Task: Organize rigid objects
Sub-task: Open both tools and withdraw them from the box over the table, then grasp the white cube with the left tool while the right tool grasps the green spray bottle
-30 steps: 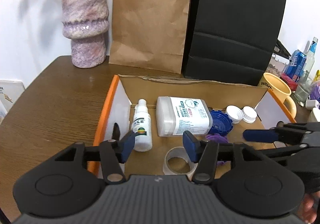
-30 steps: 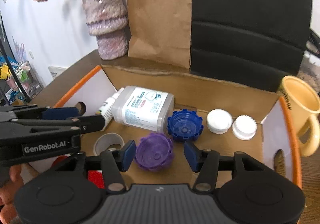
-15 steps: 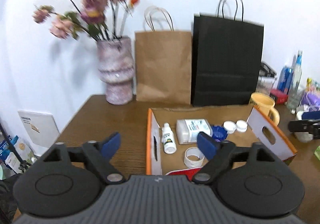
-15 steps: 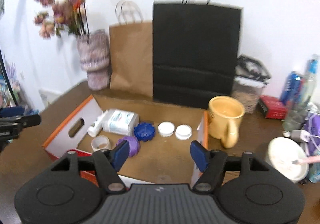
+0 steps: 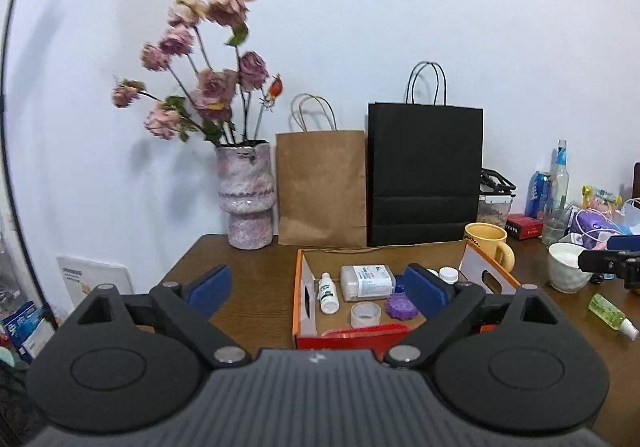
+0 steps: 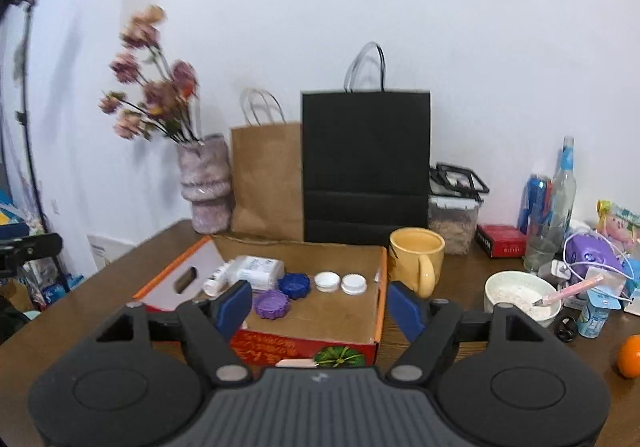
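Cardboard box (image 5: 400, 247) with caps, bottles ahead, beyond both grippers' fingers (image 5: 208, 285) — fingers just opened wide, nothing between.

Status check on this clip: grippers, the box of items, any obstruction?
Left gripper and right gripper both open, empty, jaws just been opening. Cardboard box holds bottles, caps, tape roll. Nothing blocking; yellow mug beside box.

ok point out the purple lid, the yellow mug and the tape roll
purple lid (image 6: 272, 304), right wrist view, centre of its top
yellow mug (image 6: 416, 259), right wrist view, front wall
tape roll (image 5: 365, 314), left wrist view, outer wall
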